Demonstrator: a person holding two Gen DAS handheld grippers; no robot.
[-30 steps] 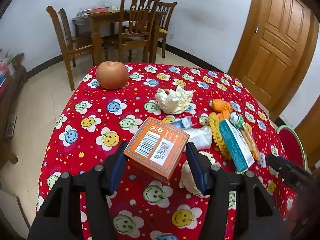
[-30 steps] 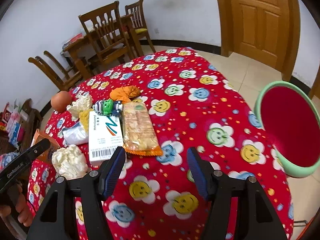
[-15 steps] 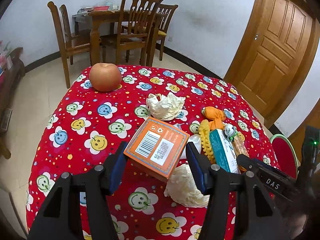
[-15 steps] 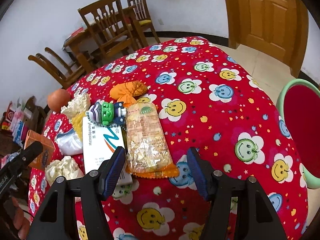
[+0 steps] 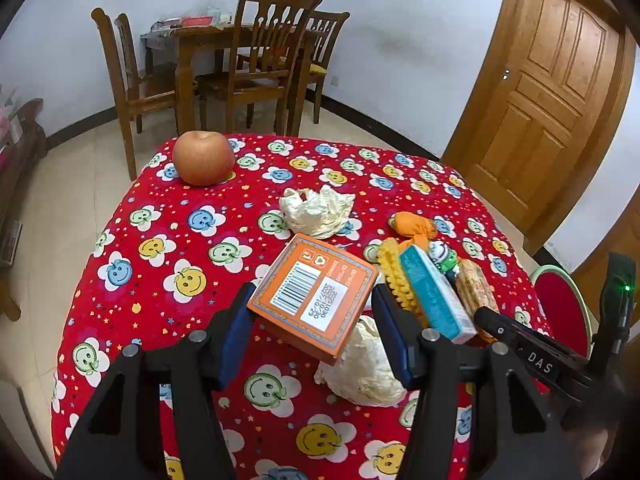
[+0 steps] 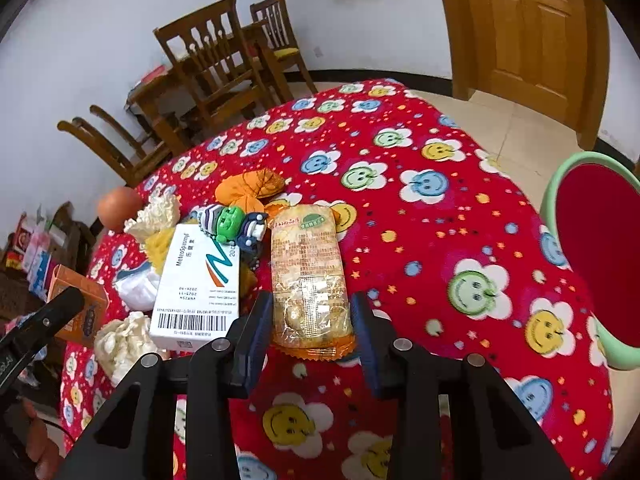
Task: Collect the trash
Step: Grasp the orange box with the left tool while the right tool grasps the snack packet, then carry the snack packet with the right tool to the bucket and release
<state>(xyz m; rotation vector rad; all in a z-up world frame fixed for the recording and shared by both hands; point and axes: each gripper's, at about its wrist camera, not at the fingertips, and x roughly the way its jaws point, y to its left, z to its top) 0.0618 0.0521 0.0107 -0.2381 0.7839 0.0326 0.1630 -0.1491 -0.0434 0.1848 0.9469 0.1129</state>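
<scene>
The snack packet is straddled by the spread right gripper, long axis straight ahead; the orange box is clamped in the left gripper.

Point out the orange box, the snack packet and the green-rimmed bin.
orange box [image 5: 316, 300]: left wrist view, barcode face.
snack packet [image 6: 308, 276]: right wrist view, middle of wrapper.
green-rimmed bin [image 6: 550, 196]: right wrist view, left rim.

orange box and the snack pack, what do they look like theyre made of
Orange box: looks like thin printed cardboard, matte, with crisp folded edges and a barcode label.
Snack pack: looks like thin clear plastic film with orange ends, glossy; glare and wrinkles show, and the contents are visible through it.
</scene>
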